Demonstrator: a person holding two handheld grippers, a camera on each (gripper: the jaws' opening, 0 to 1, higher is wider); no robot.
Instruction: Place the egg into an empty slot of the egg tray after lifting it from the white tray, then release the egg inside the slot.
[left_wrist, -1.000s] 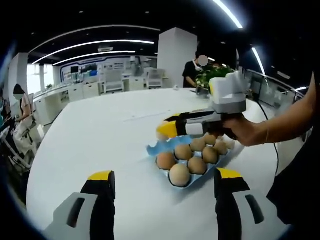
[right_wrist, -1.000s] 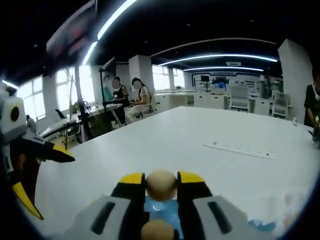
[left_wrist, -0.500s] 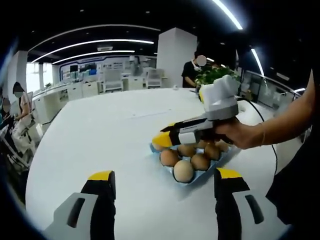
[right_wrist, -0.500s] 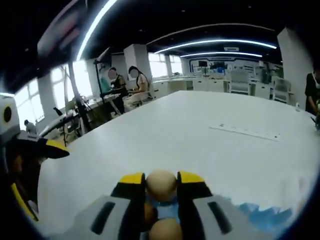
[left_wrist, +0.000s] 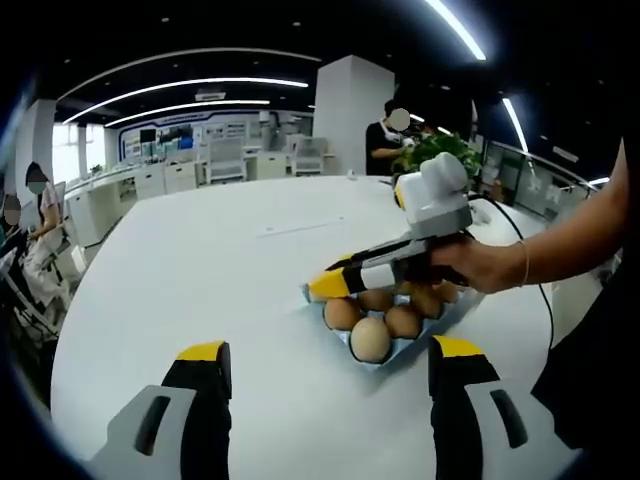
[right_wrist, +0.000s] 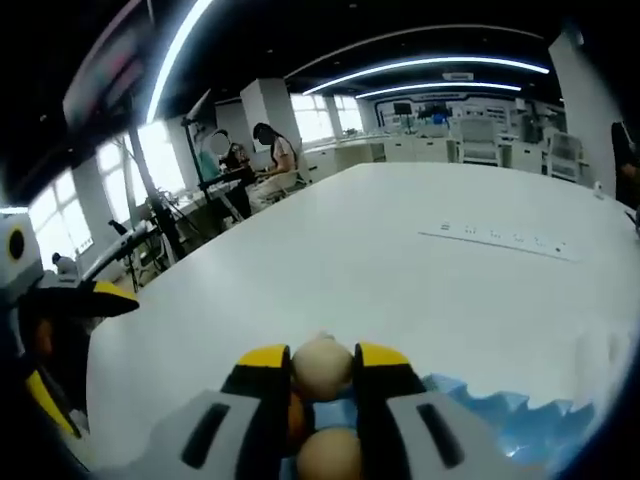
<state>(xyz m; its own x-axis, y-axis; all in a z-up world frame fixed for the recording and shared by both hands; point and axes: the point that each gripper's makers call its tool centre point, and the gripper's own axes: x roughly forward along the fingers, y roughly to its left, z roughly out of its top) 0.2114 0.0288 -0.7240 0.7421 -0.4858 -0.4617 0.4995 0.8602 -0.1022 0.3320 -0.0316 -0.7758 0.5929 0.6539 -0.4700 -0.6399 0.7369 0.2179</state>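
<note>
The right gripper (right_wrist: 322, 372) pinches the egg (right_wrist: 322, 368) between its fingers just above the blue egg tray (right_wrist: 500, 425), seemingly over a free slot at its near end, while the left gripper (left_wrist: 325, 365) hangs open above the tabletop (left_wrist: 200, 270).

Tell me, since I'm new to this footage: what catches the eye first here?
The egg pinched between the right gripper's yellow-tipped jaws, low in the right gripper view, just above the blue egg tray. In the left gripper view that gripper reaches in from the right over the tray's brown eggs on the white table, while the left gripper is open.
</note>
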